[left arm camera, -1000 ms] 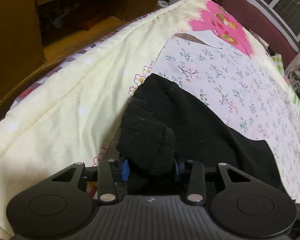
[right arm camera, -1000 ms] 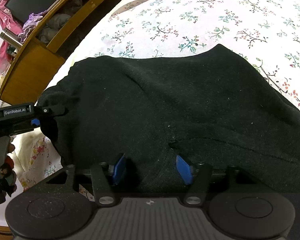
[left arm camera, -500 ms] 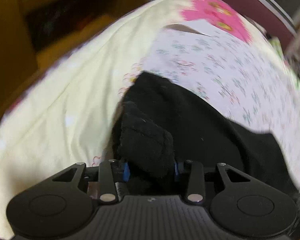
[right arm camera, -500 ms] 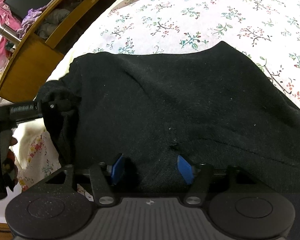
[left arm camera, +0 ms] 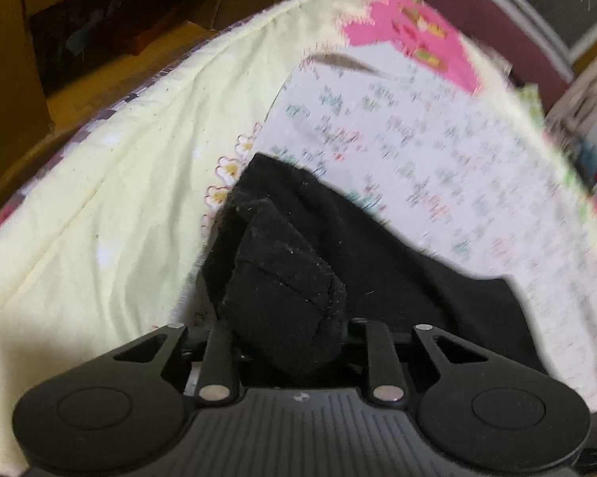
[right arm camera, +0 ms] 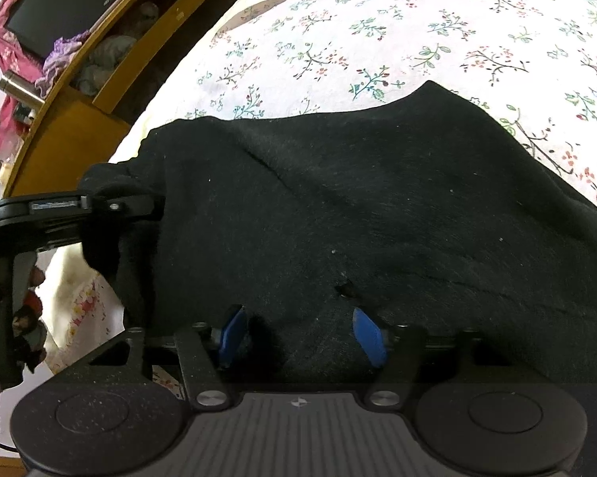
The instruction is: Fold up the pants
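Two grippers work on one pair of black pants [right arm camera: 358, 206], which lies spread over a bed covered by a white sheet with small flower sprigs [right arm camera: 417, 39]. The left gripper [left arm camera: 284, 330] has a thick bunched wad of the black cloth between its jaws; the jaws are closing and the cloth fills the gap so fully that the pads are hidden behind it. In the right wrist view this same gripper [right arm camera: 99, 214] comes in from the left edge, clamped on the left end of the pants, where the cloth hangs down in a fold beside the bed's edge.

The right gripper [right arm camera: 298, 336] points down at the near edge of the pants. Its blue pads [right arm camera: 368, 336] stand apart with black cloth between them and its jaws are closing a little; whether the pads press on the cloth I cannot tell.

Beyond the pants in the left wrist view, a pale yellow quilt [left arm camera: 119, 198] covers the left side of the bed, with a pink patch [left arm camera: 409, 31] at the far end. A wooden shelf unit [right arm camera: 80, 91] stands beside the bed, with a dark screen [right arm camera: 64, 4] resting on top of it.
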Demonstrator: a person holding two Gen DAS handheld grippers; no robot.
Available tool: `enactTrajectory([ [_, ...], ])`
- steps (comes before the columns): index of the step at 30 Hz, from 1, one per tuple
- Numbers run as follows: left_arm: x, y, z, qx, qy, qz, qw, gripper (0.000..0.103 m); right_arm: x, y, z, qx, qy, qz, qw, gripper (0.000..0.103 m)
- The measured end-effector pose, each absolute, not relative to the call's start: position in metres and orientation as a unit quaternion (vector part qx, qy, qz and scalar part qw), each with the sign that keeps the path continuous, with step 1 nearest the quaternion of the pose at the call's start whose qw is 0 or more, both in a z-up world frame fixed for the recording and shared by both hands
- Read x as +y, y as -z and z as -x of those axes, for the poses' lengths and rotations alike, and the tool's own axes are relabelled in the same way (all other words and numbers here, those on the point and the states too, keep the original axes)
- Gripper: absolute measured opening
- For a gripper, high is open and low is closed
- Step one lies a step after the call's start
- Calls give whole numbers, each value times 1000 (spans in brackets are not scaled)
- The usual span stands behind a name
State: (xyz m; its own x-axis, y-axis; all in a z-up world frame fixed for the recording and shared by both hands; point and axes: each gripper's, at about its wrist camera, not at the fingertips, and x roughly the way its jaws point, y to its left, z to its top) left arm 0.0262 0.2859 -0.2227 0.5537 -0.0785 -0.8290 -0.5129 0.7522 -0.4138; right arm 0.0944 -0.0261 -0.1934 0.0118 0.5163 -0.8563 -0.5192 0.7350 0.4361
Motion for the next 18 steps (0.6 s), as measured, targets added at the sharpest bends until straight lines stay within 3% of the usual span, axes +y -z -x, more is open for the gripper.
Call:
enactTrajectory([
  [10,235,168,-43,404,-3,339,850,31,-53,175,-95,588,-351,-30,728,47],
  [18,148,137,-84,399,168,323,842,31,-108,156,-92,572,-309,-64,757,47],
])
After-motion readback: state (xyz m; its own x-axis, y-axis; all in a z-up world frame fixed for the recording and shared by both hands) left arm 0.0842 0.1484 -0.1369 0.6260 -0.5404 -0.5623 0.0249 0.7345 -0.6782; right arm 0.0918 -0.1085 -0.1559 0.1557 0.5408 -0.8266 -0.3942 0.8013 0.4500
